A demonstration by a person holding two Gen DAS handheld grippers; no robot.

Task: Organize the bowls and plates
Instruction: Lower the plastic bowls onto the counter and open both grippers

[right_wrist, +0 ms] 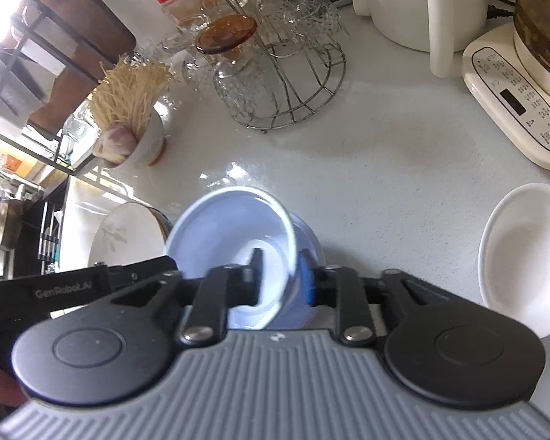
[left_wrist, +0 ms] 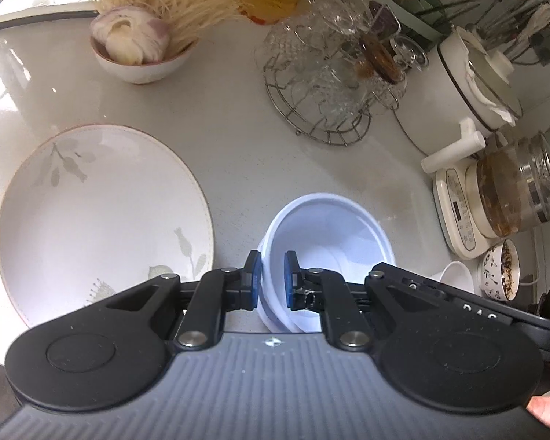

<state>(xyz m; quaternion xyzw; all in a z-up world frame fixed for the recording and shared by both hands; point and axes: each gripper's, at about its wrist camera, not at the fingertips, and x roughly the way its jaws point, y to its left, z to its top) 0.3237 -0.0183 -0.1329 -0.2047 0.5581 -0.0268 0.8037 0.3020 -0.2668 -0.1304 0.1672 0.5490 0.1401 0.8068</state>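
Observation:
Two pale blue-white bowls (left_wrist: pixel 330 242) sit nested on the white counter, the upper one tilted. My left gripper (left_wrist: pixel 272 275) is shut on their near-left rim, one blue pad inside and one outside. In the right wrist view the upper bowl (right_wrist: pixel 234 227) leans left and looks blurred. My right gripper (right_wrist: pixel 280 278) straddles its right wall with a visible gap at the inner finger, so it stands open. A large floral plate (left_wrist: pixel 102 216) lies flat to the left, and a small white bowl (right_wrist: pixel 524 253) sits to the right.
At the back are a bowl of garlic and dry noodles (left_wrist: pixel 139 47), a wire rack of glasses (left_wrist: pixel 330 84) and a white pot (left_wrist: pixel 476 77). A glass kettle on its base (left_wrist: pixel 513 190) and a patterned cup (left_wrist: pixel 498 271) crowd the right side.

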